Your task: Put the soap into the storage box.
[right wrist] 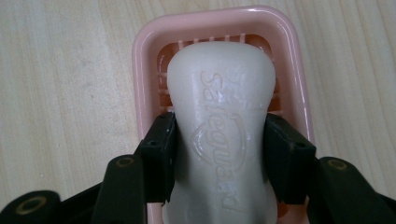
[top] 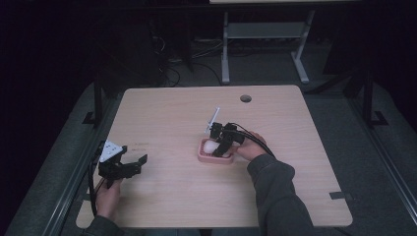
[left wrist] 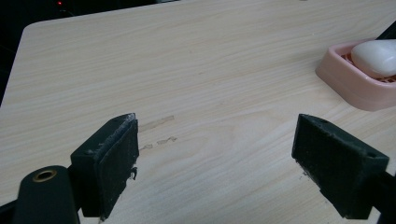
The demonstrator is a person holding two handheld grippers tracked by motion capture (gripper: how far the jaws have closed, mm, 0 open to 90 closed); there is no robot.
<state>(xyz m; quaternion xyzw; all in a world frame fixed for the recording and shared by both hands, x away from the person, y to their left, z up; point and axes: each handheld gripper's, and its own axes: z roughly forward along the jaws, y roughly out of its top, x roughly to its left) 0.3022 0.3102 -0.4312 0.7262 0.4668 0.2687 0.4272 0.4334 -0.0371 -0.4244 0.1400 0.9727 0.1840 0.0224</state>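
Observation:
A white bar of soap (right wrist: 219, 126) lies over a pink soap dish (right wrist: 144, 70) near the middle of the wooden table (top: 172, 118). My right gripper (right wrist: 219, 156) is shut on the soap, its black pads pressed on the bar's narrow waist. From above, the right gripper (top: 220, 147) reaches down into the soap dish (top: 202, 156) where the soap (top: 210, 146) shows. My left gripper (top: 132, 164) rests near the table's left edge, open, with nothing between its fingers. In the left gripper view my left gripper (left wrist: 217, 154) frames bare wood, with the soap dish (left wrist: 345, 84) and soap (left wrist: 376, 56) at the far right.
A round cable hole (top: 245, 98) sits near the table's far edge. A grey table frame (top: 263, 34) and cables stand on the dark floor beyond. A white strip (top: 213, 118) sticks up behind the right gripper.

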